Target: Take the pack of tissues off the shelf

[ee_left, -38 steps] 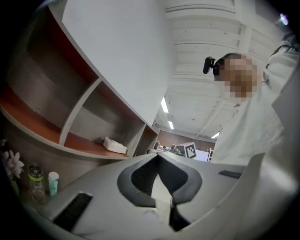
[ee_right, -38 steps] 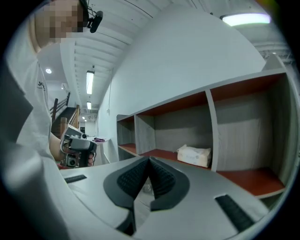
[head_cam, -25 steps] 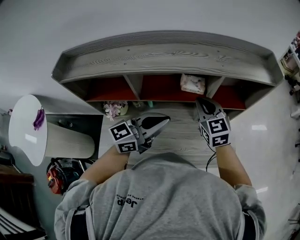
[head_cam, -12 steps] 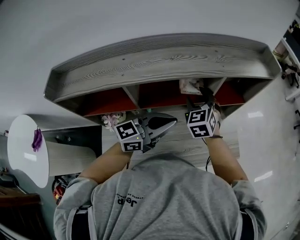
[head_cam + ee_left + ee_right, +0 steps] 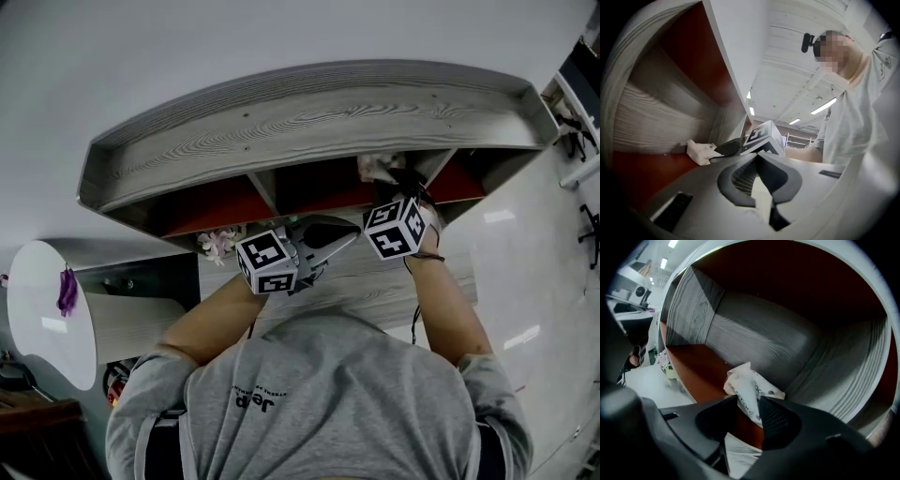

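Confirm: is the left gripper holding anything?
No: the left gripper has its jaws together with nothing between them.

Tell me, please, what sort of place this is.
Probably an office or workroom: a wood-grain desk with a red-lined shelf unit holding a pack of tissues, ceiling strip lights, and a round white side table.

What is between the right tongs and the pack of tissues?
Nothing is in the way. The right gripper view shows the pack of tissues lying on the red shelf, right between the right tongs, which are closing around it.
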Available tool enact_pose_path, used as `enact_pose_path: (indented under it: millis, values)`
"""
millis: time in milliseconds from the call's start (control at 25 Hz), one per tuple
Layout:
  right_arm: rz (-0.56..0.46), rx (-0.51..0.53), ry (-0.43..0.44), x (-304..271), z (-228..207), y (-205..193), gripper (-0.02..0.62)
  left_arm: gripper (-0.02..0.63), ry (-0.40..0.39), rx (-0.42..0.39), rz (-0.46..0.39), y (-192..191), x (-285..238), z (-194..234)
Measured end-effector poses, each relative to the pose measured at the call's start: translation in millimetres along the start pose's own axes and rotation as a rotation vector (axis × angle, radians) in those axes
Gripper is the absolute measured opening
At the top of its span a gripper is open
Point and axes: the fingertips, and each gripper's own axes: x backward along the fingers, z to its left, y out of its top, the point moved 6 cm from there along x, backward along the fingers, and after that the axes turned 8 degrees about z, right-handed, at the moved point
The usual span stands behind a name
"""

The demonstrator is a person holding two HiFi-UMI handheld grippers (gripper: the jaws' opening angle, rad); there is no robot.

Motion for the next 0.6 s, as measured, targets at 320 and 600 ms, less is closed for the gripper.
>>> enact_pose_path:
  millis: [320, 600]
  values:
    - [-0.044, 0.074, -0.004, 6.5, -3.3, 1.7, 0.063, 0.023, -0.004, 0.016, -0.013, -1.8, 2.5, 1.7]
    - [-0.107, 0.063, 0.034, 23.4, 2.1, 8.3, 0.049, 0.023, 0.016, 0.021, -0.034, 0.2, 10.3, 2.9]
